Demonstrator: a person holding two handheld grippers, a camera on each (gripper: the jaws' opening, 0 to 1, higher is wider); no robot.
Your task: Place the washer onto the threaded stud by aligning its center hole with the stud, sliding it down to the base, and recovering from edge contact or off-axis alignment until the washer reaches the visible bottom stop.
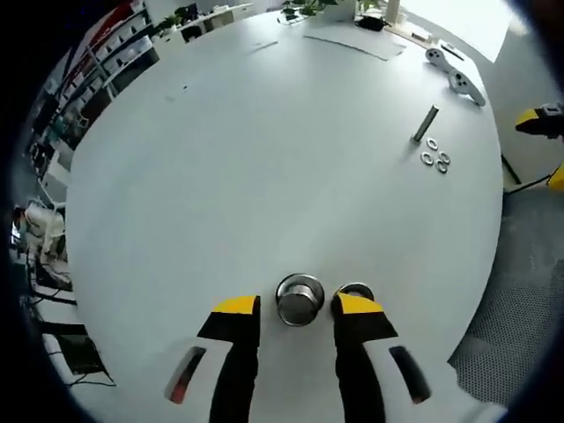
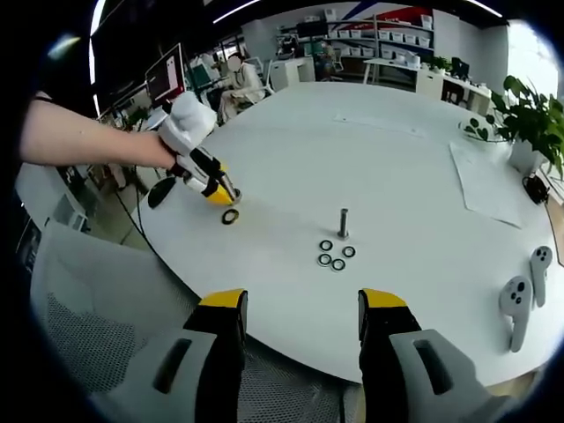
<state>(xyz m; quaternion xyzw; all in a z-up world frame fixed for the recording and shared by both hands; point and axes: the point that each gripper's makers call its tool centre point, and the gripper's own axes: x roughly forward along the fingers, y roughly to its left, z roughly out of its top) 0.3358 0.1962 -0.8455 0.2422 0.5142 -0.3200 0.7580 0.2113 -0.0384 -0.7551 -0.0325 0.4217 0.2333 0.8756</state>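
Landmark: the threaded stud is seen standing upright on the white table in the right gripper view; in the left gripper view the same stud is seen far off, towards the table's far edge.

Washers by the stud: four small washers are laid flat in a loose cluster just beside the stud's base, on the side facing the right gripper; in the left gripper view three of them can be made out near the stud.

Washer in play: one larger ring-shaped washer is seen lying flat on the table, well apart from the stud, at the tips of the left gripper. Whether it is touched by those tips cannot be told.

Left gripper: the left gripper is shown with its yellow-tipped jaws spread; a shiny round metal piece is seen between them, and no jaw is seen pressed against it. From the right gripper view this gripper is held by a white-gloved hand, its tips lowered to the table, well apart from the stud.

Right gripper: the right gripper is shown spread, nothing held, poised over the table edge with the washer cluster between it and the stud.

Other things: two white controllers are laid well apart from the stud, and a sheet of paper is spread beyond it.
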